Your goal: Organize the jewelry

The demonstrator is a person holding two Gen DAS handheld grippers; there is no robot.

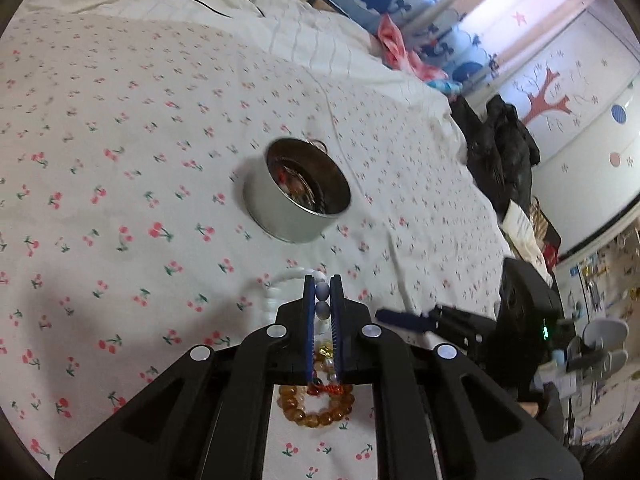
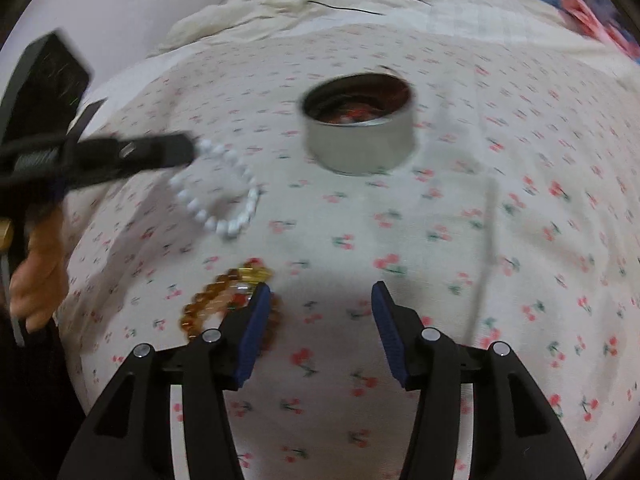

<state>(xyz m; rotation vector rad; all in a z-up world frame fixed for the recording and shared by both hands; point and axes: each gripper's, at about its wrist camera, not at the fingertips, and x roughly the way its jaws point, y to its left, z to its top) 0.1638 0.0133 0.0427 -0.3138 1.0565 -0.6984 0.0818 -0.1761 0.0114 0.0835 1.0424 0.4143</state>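
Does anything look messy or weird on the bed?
Nothing looks broken or spilled. The amber bead bracelet lies loose on the cherry-print sheet, outside the round tin. The left claw pinches the white bead bracelet, and the right claw is open.

On the bedsheet (image 2: 460, 208), the tin (image 2: 358, 128) stood farthest back, the dangling bead bracelet (image 2: 224, 196) nearer and leftward, the second bracelet (image 2: 216, 300) nearest.

The left tool (image 2: 192, 148) grips a white bead bracelet (image 2: 224, 196) near the round tin (image 2: 360, 144).
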